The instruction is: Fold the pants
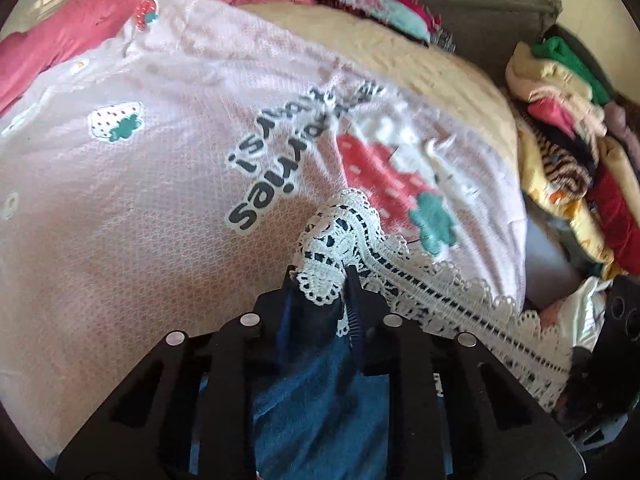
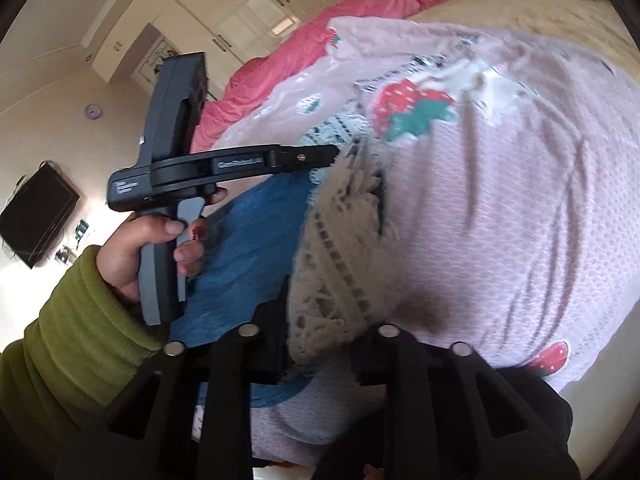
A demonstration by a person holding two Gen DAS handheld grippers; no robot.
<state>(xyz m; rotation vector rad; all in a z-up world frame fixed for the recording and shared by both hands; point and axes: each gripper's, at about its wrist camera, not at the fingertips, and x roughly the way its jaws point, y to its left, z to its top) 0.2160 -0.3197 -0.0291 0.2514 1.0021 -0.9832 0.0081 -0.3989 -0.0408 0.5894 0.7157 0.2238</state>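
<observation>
Gripping the lace-trimmed hem of the blue pants (image 1: 316, 392), our left gripper (image 1: 320, 280) has its two black fingers pressed together on a fold of the white crochet lace trim (image 1: 420, 280), which bunches up between the fingertips and runs off to the right along the pants' edge. The blue fabric drops down between the gripper's linkage bars toward the camera.

From the right wrist view, our right gripper (image 2: 320, 320) likewise pinches the pants (image 2: 248, 248) at the lace trim (image 2: 340, 256), with the cream lace heaped between its fingers and the blue cloth stretching left toward the other tool. The left gripper (image 2: 332, 152) shows there from the side, its tip buried in the same lace, held by our left hand (image 2: 136, 248) in a green fleece sleeve (image 2: 68, 336).

Both ends of the garment hang lifted above a pink strawberry-print blanket (image 1: 140, 200) that covers the near part of the bed. Beyond the blanket lies a beige quilted bedspread (image 1: 400, 60), and a coral-pink duvet (image 1: 80, 28) is rumpled along the bed's far left edge. At the right edge of the bed sits a pile of mixed clothes (image 1: 568, 152).
</observation>
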